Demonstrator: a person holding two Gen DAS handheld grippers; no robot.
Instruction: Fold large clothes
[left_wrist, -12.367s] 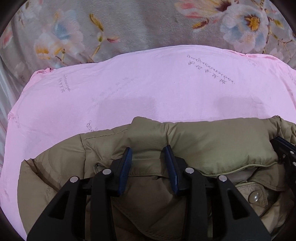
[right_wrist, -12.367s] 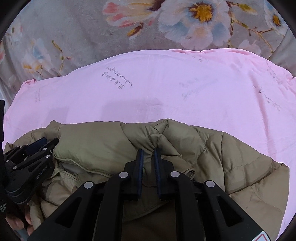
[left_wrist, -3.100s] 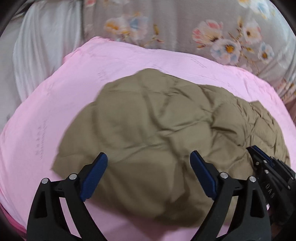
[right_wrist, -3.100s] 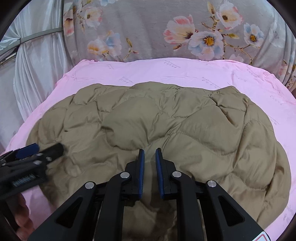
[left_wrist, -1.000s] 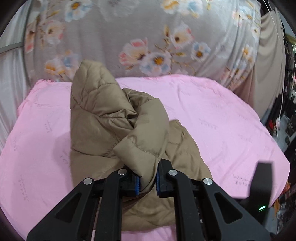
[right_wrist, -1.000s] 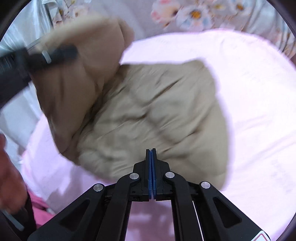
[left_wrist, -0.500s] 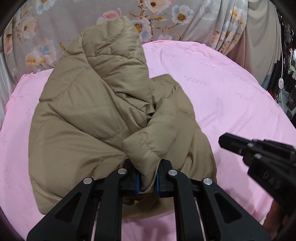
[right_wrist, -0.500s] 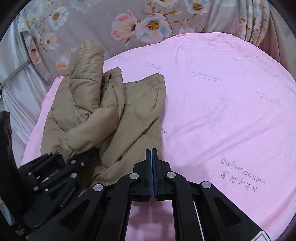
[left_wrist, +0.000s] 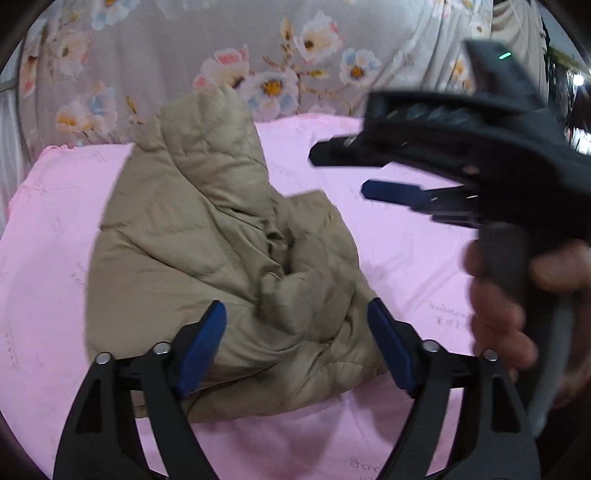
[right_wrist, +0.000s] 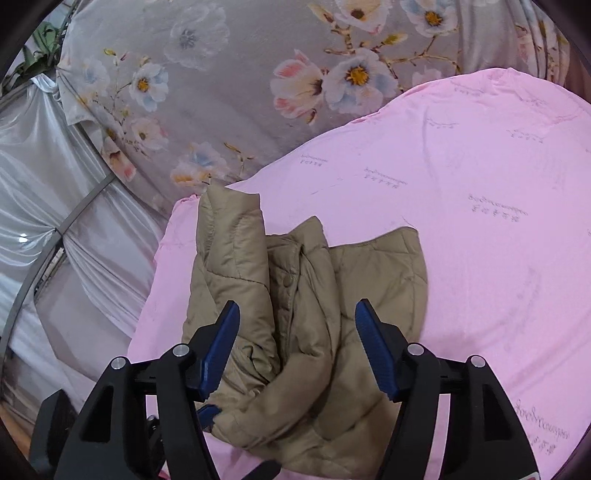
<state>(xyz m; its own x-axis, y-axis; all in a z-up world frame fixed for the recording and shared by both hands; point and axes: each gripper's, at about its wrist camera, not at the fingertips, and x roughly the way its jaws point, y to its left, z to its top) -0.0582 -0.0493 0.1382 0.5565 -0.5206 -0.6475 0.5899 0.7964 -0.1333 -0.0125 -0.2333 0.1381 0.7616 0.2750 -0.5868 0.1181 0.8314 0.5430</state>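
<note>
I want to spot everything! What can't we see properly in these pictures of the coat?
- Left wrist view: the right gripper and the hand holding it are blurred by motion.
- Right wrist view: the jacket hides its own underside and lining; its near edge is covered by the jaws.
- Right wrist view: writing on the pink sheet is too small to read.

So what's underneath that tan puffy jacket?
The tan puffy jacket lies bunched on a pink sheet, which shows all around it. Whatever lies under the sheet, or tucked inside the jacket's folds, is covered.

Pink sheet (right_wrist: 480, 258) on bed, floral curtain (right_wrist: 258, 92) behind.
</note>
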